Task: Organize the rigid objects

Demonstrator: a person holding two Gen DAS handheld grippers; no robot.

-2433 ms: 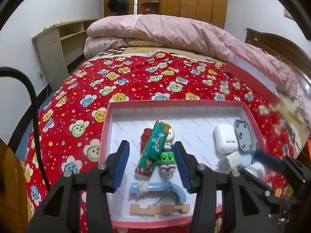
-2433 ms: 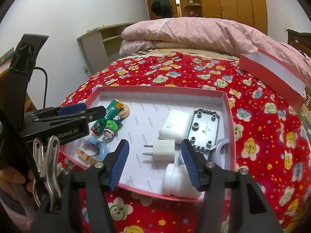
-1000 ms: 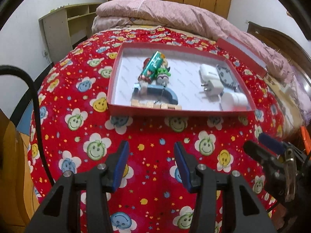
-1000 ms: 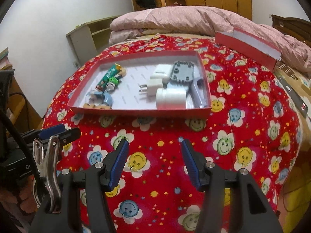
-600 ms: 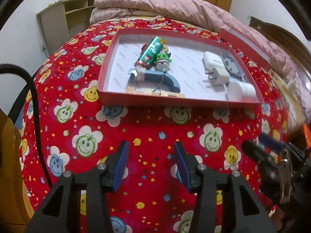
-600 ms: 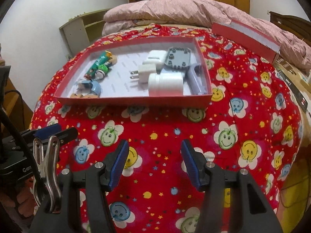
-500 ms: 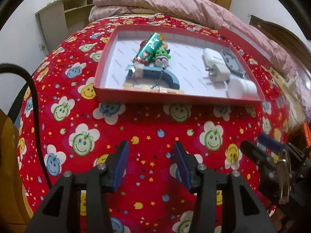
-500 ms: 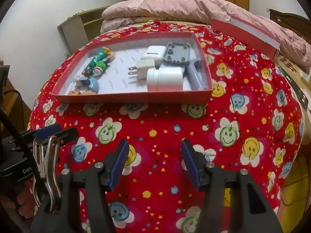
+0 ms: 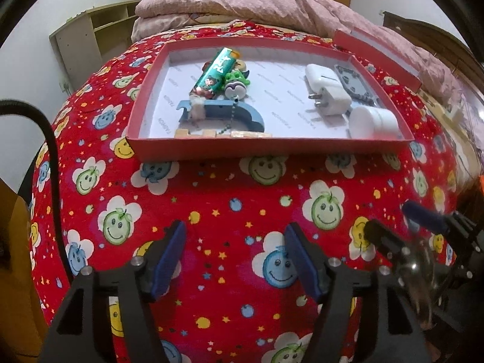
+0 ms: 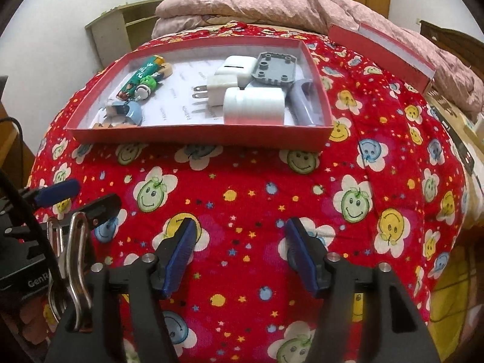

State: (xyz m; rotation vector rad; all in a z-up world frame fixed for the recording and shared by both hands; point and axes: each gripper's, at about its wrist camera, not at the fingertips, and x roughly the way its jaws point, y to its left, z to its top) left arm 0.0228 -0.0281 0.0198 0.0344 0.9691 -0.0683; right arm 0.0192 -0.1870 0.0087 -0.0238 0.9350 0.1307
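Both tools, left tool point(image 9: 234, 257) and right tool point(image 10: 239, 255), hang spread and empty over the bed's point(image 10: 242, 205) near edge. Every rigid item sits in the red tray point(image 10: 199, 134) straight ahead (white bottle point(image 10: 254, 106) lying crosswise at its near-right corner, likely nearer the right tool).

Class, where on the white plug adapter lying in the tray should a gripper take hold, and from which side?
Grip the white plug adapter across its flat side faces, descending from above; its prongs point left, and the white jar crowds its near side.
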